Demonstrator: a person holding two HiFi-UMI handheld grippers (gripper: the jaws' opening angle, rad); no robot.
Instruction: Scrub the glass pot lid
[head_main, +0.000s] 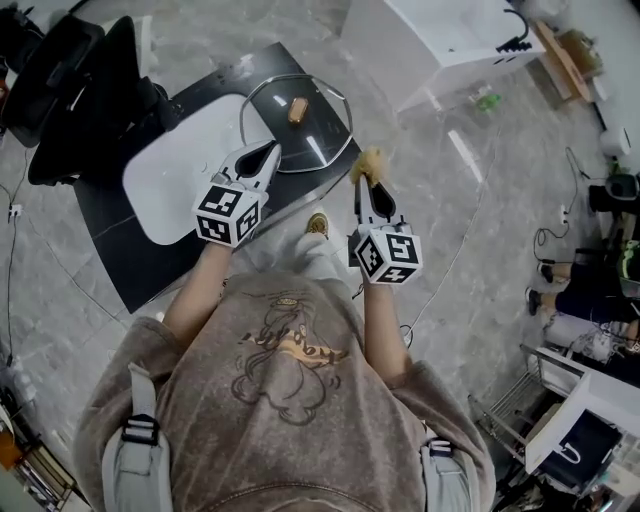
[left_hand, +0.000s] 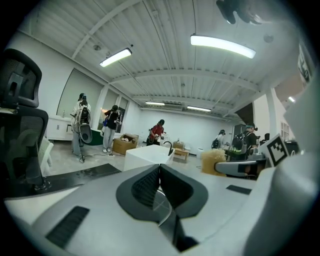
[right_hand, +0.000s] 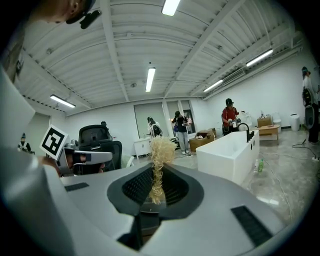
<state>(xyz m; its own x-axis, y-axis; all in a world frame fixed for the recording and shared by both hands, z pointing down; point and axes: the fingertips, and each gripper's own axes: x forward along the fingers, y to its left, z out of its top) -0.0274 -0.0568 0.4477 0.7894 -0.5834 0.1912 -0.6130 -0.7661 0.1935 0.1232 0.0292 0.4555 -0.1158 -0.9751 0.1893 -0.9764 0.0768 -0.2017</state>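
The round glass pot lid (head_main: 320, 140), with a wooden knob (head_main: 297, 110) on top, hangs over the black table (head_main: 140, 260). My left gripper (head_main: 268, 152) is shut on the lid's near rim. In the left gripper view the thin glass edge (left_hand: 163, 200) runs between the shut pads of the left gripper (left_hand: 160, 167). My right gripper (head_main: 366, 180) is just right of the lid, shut on a tuft of yellowish fibre scrubber (head_main: 371, 160). In the right gripper view the scrubber (right_hand: 160, 152) stands up from between the pads of the right gripper (right_hand: 157, 175).
A white board (head_main: 180, 165) lies on the black table under the lid's left side. A black office chair (head_main: 70, 90) stands at the far left. A white counter (head_main: 450, 40) is at the back right, with a green bottle (head_main: 487, 100) on the floor. People stand in the background.
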